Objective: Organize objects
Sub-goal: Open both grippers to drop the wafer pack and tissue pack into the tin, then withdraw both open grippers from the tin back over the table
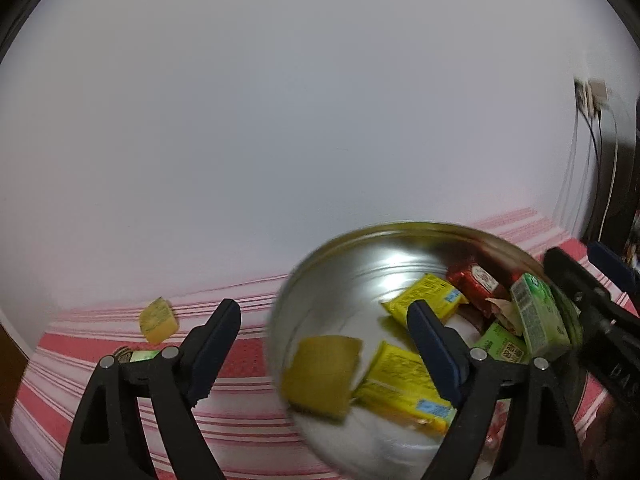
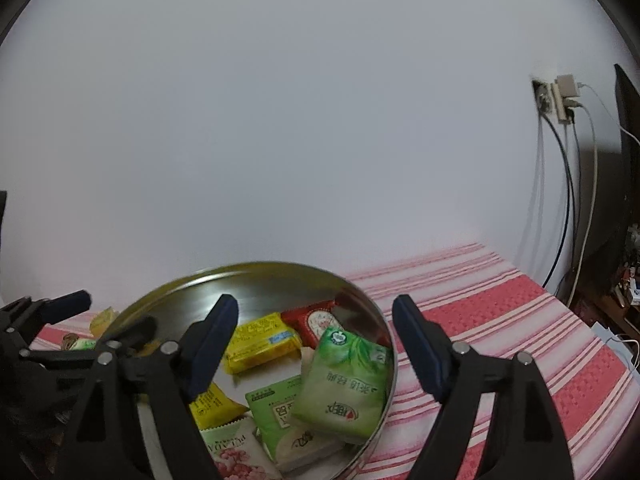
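Observation:
A round metal bowl (image 1: 340, 276) (image 2: 256, 276) stands on the red and white striped cloth and holds several snack packets: yellow ones (image 1: 424, 294) (image 2: 262, 340), green ones (image 1: 538, 318) (image 2: 344, 384), a red one (image 1: 476, 282) (image 2: 316, 320) and a pink one (image 2: 236, 454). A blurred yellow-brown packet (image 1: 324, 374) is in mid-air over the bowl's near left side, between my left fingers. My left gripper (image 1: 324, 328) is open over the bowl's left rim. My right gripper (image 2: 316, 324) is open over the bowl's right rim, empty.
A yellow packet (image 1: 158, 320) (image 2: 102, 320) and a green-brown one (image 1: 134, 354) (image 2: 78, 342) lie on the cloth (image 2: 500, 320) left of the bowl. A white wall is close behind. A socket with cables (image 2: 560, 100) and a dark monitor (image 2: 624, 160) are at the right.

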Available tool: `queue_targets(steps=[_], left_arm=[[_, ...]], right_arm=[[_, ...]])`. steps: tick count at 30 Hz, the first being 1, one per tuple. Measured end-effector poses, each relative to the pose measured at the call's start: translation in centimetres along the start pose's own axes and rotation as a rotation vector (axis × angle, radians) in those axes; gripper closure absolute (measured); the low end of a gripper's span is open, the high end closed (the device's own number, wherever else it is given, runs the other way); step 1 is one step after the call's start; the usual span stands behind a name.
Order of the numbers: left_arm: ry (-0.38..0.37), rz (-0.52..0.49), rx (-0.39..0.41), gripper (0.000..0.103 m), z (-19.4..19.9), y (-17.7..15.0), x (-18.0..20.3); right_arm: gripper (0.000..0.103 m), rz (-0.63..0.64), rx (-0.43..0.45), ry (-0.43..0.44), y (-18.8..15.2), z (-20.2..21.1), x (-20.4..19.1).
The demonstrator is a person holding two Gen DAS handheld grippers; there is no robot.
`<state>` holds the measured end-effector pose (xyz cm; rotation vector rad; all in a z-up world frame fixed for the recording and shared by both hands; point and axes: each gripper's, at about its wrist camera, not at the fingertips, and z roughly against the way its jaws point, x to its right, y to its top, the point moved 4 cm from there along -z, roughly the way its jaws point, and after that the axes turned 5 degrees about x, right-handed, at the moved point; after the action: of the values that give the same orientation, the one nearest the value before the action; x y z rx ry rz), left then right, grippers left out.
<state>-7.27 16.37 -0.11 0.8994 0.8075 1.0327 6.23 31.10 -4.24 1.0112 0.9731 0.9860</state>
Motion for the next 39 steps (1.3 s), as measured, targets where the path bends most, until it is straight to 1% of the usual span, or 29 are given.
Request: queue_targets(steps=[4,7,9,12,13,16,20,23,26,30,31,35,36,39], left_arm=[[-0.002,0.063,0.012,0.016,1.3,-0.8,-4.9],[0.054,0.083,0.016,0.016,2.0,-2.0,-8.8],[0.086,0.091,0.007,0.016,2.2,-3.1,-11.2],[0.112,0.126,-0.019,0.016,2.8,-4.5,-14.7],[0.114,0.143,-0.029,0.016,2.8,-5.1,-15.6],[0.123,0.185,-0.066,0.016,2.7,-6.7,-18.0],[0.149,0.197,-0.077,0.016,2.6,-7.9,-20.3],[0.154,0.202,-0.089,0.016,2.8,-8.5,-21.3],[0.157,0.201,-0.101,0.016,2.7,-8.8,-22.2],[0.158,0.231,-0.099,0.016,2.8,-9.0,-23.2],[0.162,0.233,-0.099,0.016,2.8,-9.0,-23.3],[0.189,0.237,-0.098,0.016,3.0,-9.2,-24.3],[0.194,0.247,-0.098,0.016,3.1,-9.2,-24.7],[0.198,0.288,-0.107,0.016,3.1,-9.3,-25.5]], right_arm=[[0.021,0.004,0.058,-0.019,0.1,1.3,-0.4],[0.021,0.044,0.069,-0.056,-0.2,1.6,-1.0],[0.021,0.075,0.072,-0.066,-0.5,1.6,-1.7],[0.020,0.167,0.087,-0.097,-0.9,2.1,-3.7],[0.018,0.184,0.092,-0.097,-1.0,2.5,-4.5],[0.017,0.203,0.092,-0.075,-1.8,3.6,-6.7],[0.017,0.235,0.084,-0.041,-2.7,5.0,-9.3],[0.017,0.230,0.076,-0.013,-3.2,6.0,-10.8],[0.017,0.233,0.046,0.024,-3.8,6.3,-12.5],[0.017,0.257,0.001,0.082,-4.9,6.3,-15.5],[0.019,0.263,-0.008,0.095,-5.2,6.2,-16.1],[0.028,0.273,-0.077,0.177,-6.4,5.4,-19.5],[0.029,0.277,-0.093,0.192,-6.7,5.0,-20.5],[0.034,0.261,-0.188,0.249,-7.6,3.3,-23.1]])
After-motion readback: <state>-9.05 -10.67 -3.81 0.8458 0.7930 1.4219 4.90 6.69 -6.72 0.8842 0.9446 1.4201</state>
